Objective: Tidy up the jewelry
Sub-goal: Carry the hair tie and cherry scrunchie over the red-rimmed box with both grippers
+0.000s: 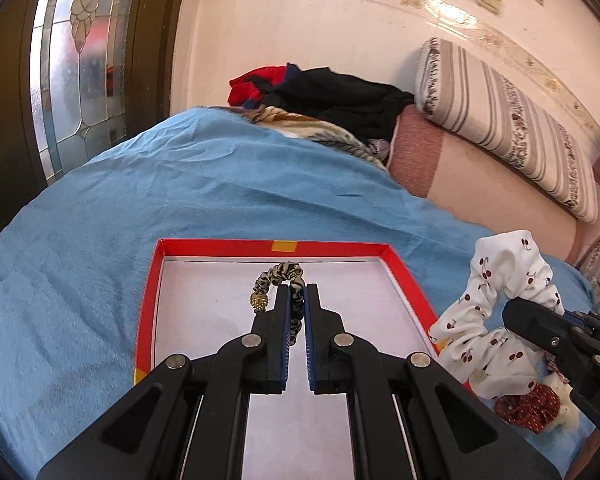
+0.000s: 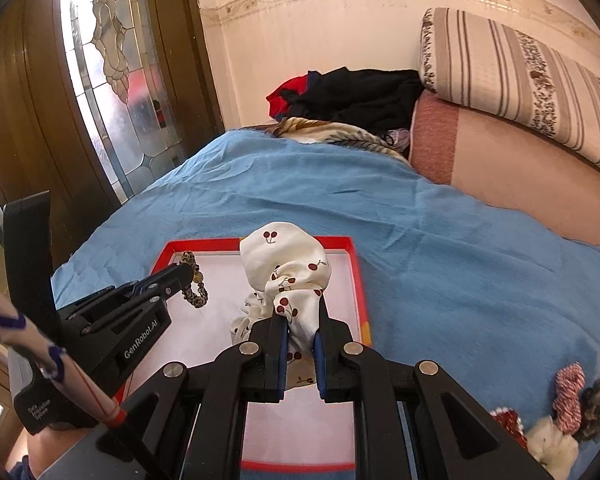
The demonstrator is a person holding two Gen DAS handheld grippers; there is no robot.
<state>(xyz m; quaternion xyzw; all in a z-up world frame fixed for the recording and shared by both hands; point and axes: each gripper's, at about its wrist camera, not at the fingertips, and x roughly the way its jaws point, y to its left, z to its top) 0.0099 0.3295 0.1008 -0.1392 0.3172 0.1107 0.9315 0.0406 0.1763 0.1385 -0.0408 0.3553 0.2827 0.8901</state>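
**Both grippers loaded with scrunchies over the red box**

So on the far left there's a wooden door with leaded glass, then the bed with a blue blanket spread across it. The red-rimmed box with the white floor sits on the blanket's near part.

The left gripper has its jaws pinched narrow on a leopard-print scrunchie. The scrunchie is over the far half of the box, close to the far rim. Its loop arches up and to the left of the fingertips, and a gold beaded ball hangs at the loop's left end. The rest of the band runs down between the blue pads, so the long axis goes roughly near-to-far along the fingers. Can't tell if it touches the box floor.

Moving right, the right gripper is clamped on a white cherry-print scrunchie, a big puffy one. It bunches up tall above the fingertips and blocks the box's far rim in the right wrist view. It's over the right half of the box, near the right rim.

Off the box's right side, near the blanket's near-right corner, lie the leftover scrunchies: a red-and-white one, a dark fuzzy one, a cream fluffy one and a red spotted one, all touching.

Far back there's a pile of dark and red clothes, and a striped bolster along the wall on the right.
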